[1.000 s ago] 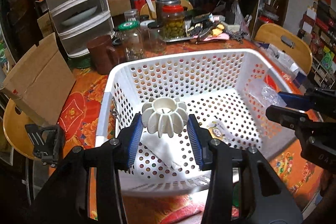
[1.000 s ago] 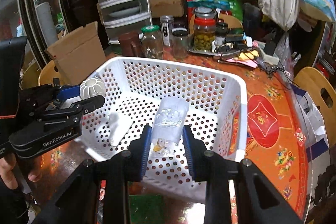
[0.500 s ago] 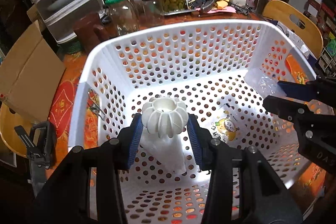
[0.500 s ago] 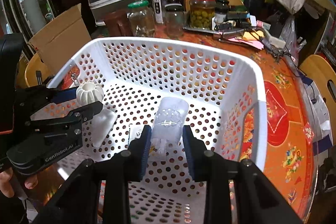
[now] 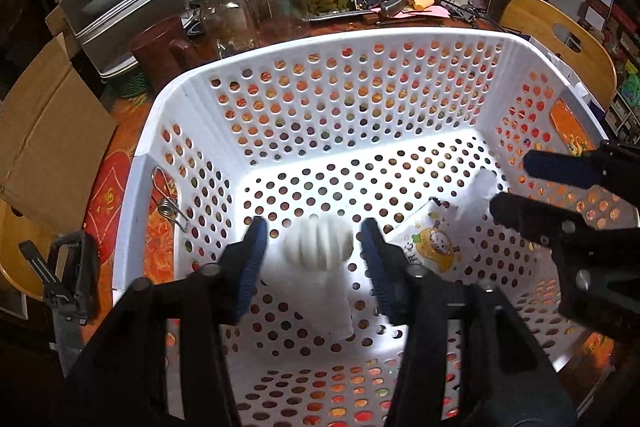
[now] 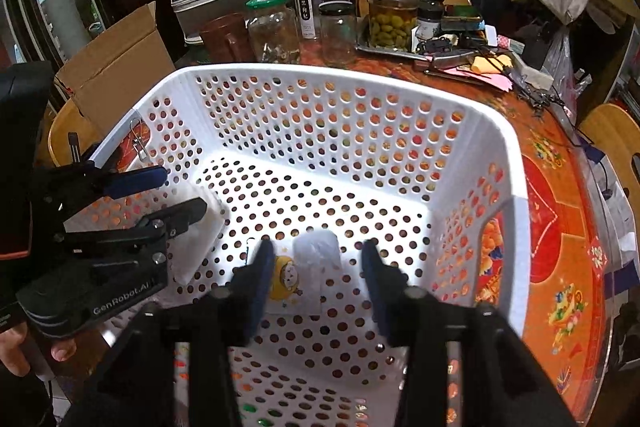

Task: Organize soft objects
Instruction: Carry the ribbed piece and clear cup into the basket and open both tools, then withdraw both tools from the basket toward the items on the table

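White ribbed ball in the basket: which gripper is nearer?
Left. The white ribbed ball sits between the just-opened pads of the left gripper, touching neither. The right gripper is off to the side, open over the clear packet.

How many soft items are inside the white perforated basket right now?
2. A white ribbed pumpkin-shaped squishy in its wrapper lies between the open left gripper fingers; a clear packet with a yellow cartoon lies between the open right gripper fingers. None seems hidden.
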Tool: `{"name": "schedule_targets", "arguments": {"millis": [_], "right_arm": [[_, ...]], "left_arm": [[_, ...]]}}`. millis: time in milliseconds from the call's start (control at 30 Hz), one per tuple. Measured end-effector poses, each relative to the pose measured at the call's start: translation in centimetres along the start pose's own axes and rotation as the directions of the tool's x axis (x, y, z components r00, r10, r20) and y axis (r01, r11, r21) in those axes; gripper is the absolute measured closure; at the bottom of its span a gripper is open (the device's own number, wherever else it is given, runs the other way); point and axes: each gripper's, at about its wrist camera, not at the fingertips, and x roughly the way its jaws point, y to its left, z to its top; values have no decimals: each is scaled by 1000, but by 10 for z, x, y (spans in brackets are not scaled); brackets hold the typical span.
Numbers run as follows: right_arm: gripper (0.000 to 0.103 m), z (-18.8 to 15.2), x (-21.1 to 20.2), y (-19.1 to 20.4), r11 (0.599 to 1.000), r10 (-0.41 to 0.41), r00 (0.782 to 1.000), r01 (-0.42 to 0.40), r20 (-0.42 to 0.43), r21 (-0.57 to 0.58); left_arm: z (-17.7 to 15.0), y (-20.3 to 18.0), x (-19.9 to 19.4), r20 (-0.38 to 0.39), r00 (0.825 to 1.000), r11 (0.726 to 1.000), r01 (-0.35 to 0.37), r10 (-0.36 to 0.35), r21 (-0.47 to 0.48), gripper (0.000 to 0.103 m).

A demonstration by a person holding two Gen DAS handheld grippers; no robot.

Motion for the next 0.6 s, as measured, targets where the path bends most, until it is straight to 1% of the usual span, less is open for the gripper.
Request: {"name": "schedule_targets", "arguments": {"millis": [33, 67, 100, 133, 167, 200, 233, 267, 300, 367, 433, 533, 567, 600], "right_arm": [[52, 0, -1, 0, 1000, 6, 1000, -6, 4, -1], [50, -1, -4, 1, 1000, 9, 1000, -9, 12, -1], [46, -1, -5, 2, 1000, 10, 1000, -10, 19, -2], [40, -1, -7, 3, 1000, 13, 1000, -13, 26, -4], [38, -1, -10, 4, 1000, 24, 999, -24, 35, -4], [32, -2, -13, 5, 1000, 27, 999, -27, 43, -5], [25, -2, -15, 6, 1000, 23, 999, -23, 48, -7], [23, -3, -19, 8, 1000, 23, 998, -23, 60, -11], [23, -3, -22, 8, 1000, 23, 997, -23, 68, -12], [22, -5, -30, 8, 1000, 29, 996, -28, 86, -9], [19, -6, -36, 8, 1000, 26, 995, -25, 97, -8], [16, -9, -49, 7, 1000, 18, 992, -18, 121, -6], [16, -11, -53, 7, 1000, 16, 992, -16, 128, -5], [13, -13, -57, 6, 1000, 13, 991, -13, 135, -5]], "left_arm": [[0, 1, -1, 4, 1000, 1000, 1, -1, -1, 43], [0, 1, -2, 9, 1000, 1000, 2, -2, -4, 38], [-1, 1, -3, 12, 1000, 1000, 5, -5, -5, 38], [-1, 2, -4, 16, 1000, 1000, 8, -8, -8, 35], [-1, 2, -6, 20, 1000, 1000, 10, -10, -10, 31], [-1, 3, -8, 26, 1000, 1000, 10, -10, -12, 29], [-2, 4, -10, 32, 999, 1000, 10, -10, -15, 25], [-2, 4, -13, 40, 999, 1000, 11, -10, -16, 21], [-2, 5, -17, 50, 999, 1000, 11, -10, -19, 19], [-2, 7, -22, 65, 998, 1000, 16, -15, -22, 13], [-3, 7, -32, 87, 996, 999, 25, -23, -22, 8], [-4, 6, -48, 126, 992, 1000, 21, -19, -13, 0], [-6, 5, -55, 141, 990, 1000, 20, -18, -9, 0], [-7, 5, -60, 151, 988, 1000, 18, -17, -5, 0]]}}
